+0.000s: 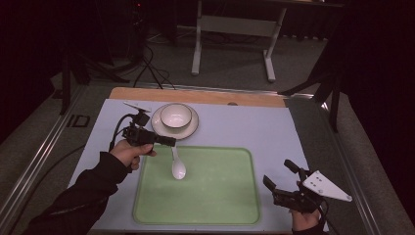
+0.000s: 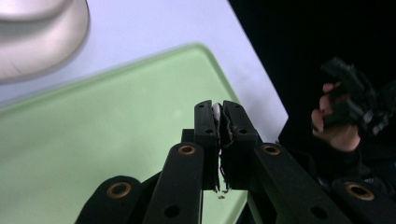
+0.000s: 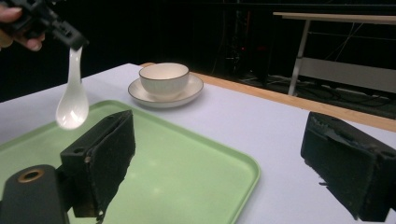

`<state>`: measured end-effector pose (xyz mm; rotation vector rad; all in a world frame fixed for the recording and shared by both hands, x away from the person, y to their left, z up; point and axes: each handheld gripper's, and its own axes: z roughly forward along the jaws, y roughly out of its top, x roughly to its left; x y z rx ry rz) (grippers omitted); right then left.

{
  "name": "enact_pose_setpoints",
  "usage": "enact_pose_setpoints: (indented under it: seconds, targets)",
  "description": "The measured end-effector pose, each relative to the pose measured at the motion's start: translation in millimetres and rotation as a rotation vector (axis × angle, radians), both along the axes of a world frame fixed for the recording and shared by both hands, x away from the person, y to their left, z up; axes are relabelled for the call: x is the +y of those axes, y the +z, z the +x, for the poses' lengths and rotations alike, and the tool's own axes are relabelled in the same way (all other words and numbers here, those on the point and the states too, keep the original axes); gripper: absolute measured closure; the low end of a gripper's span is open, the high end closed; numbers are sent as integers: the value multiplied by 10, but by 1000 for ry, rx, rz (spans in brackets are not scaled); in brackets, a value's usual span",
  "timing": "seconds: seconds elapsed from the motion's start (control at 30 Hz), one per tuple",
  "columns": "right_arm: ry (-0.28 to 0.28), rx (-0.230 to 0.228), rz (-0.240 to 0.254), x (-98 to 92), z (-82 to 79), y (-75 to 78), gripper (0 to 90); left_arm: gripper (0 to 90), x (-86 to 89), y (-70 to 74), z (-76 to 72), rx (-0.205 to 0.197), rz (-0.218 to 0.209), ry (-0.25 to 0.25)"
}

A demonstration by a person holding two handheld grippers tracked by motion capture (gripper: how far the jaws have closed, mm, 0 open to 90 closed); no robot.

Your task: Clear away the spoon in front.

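Left tongs [image 1: 169,141] are clamped on the handle of a white ceramic spoon [image 1: 177,168], which hangs bowl-down below them, over the green tray [image 1: 220,205]. Right tongs [image 1: 279,177] stand wide open and empty near the tray's far corner. Judging by this, the spoon is mid-carry; next comes lowering it gently onto the tray before letting go. Beyond the left tongs, the bowl [image 1: 175,116] on its saucer [image 1: 191,131] hides its inside, and the spoon handle is buried between the pads

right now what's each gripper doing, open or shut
Left gripper: shut on the white spoon, held by its handle above the green tray.
Right gripper: open, holding nothing.
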<state>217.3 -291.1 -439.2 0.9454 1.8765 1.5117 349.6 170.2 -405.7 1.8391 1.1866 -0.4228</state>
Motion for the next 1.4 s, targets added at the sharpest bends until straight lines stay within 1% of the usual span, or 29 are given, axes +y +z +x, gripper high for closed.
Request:
enact_pose_setpoints:
  seconds: [0.03,0.1,0.13,0.17,0.23,0.3,0.33,0.43,0.47,0.5,0.53,0.57,0.6,0.7,0.77,0.8,0.83,0.87,0.93,0.97,1.0,1.13,1.2,1.27,1.4]
  targets:
    - [0,0,0,0,1,-1,99,858,-69,-61,-42,23,20,-24]
    - [-1,0,0,-2,2,-2,100,858,-119,-123,-67,54,22,-37]
    - [-1,1,0,-2,2,-2,100,858,-155,-159,-90,62,33,-49]
    - [0,0,0,-2,2,-2,99,857,-178,-193,-105,75,33,-54]
    - [1,2,0,-2,4,-3,99,857,-240,-249,-137,82,44,-88]
    - [2,3,1,-4,4,-2,99,857,-284,-303,-156,97,45,-102]
    - [2,3,3,-4,3,-1,99,857,-291,-320,-159,99,46,-105]
    - [2,2,3,-5,3,-1,100,856,-303,-396,-150,126,49,-105]
    - [3,2,2,-5,2,-1,99,856,-305,-423,-145,131,54,-102]
    - [4,1,3,-6,1,-1,99,855,-306,-443,-139,134,59,-112]
    - [4,1,3,-6,1,-1,100,855,-308,-474,-131,147,58,-113]
    - [4,1,4,-5,1,0,100,855,-306,-510,-121,151,68,-112]
    - [4,1,4,-6,2,-1,100,853,-303,-532,-111,159,56,-110]
    - [5,2,4,-6,3,-1,100,843,-295,-575,-78,152,54,-100]
    - [5,3,2,-6,4,-2,100,808,-298,-601,-68,118,67,-84]
    - [7,3,1,-5,4,-3,100,793,-296,-615,-62,114,64,-78]
    - [8,3,0,-5,5,-3,100,775,-296,-641,-54,98,67,-71]
    - [10,4,1,-3,6,-3,100,757,-298,-661,-51,83,80,-60]
    - [15,9,3,-2,10,-6,100,749,-293,-718,-42,67,80,-32]
    - [15,9,3,-2,10,-6,100,728,-293,-718,-42,67,80,-32]
    - [16,11,4,-2,11,-7,100,728,-290,-777,-30,49,97,-12]
    - [17,7,-1,3,8,-6,127,728,-304,-882,-13,11,101,0]
    - [19,10,1,3,10,-7,127,728,-319,-937,0,15,98,10]
    - [19,8,8,-5,11,-4,127,728,-338,-989,19,19,105,4]
    - [13,6,5,-5,9,-5,127,727,-393,-1086,52,27,96,15]
